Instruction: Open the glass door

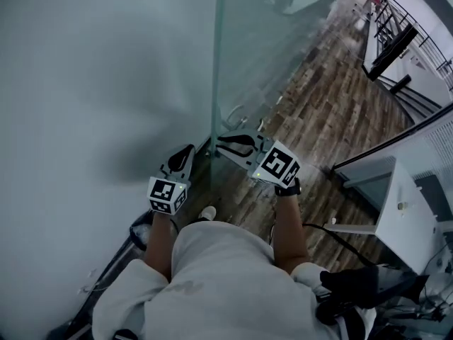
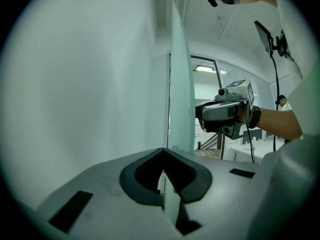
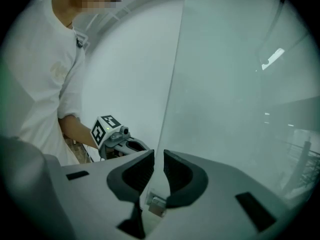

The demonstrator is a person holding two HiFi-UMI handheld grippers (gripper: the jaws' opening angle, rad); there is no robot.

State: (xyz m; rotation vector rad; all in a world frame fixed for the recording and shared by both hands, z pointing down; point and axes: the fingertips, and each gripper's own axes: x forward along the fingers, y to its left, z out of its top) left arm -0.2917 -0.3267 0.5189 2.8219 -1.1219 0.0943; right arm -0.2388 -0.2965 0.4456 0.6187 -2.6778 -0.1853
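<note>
The right gripper (image 3: pixel 159 155) pinches the door (image 3: pixel 235 84) edge with its 2 jaws. The left gripper (image 2: pixel 163 151) is closed and empty, beside the wall (image 2: pixel 75 84).

Wall (image 1: pixel 92 83) closes the whole left half of the head view. Door (image 1: pixel 241 48) edge stands upright at frame centre, just ahead of my left gripper (image 1: pixel 187 149). Only a narrow slot shows between wall and door. Right of the door, floor (image 1: pixel 333 105) lies open toward upper right. Desk (image 1: pixel 403 214) blocks lower right; railing (image 1: pixel 417 41) bounds the upper right corner.
</note>
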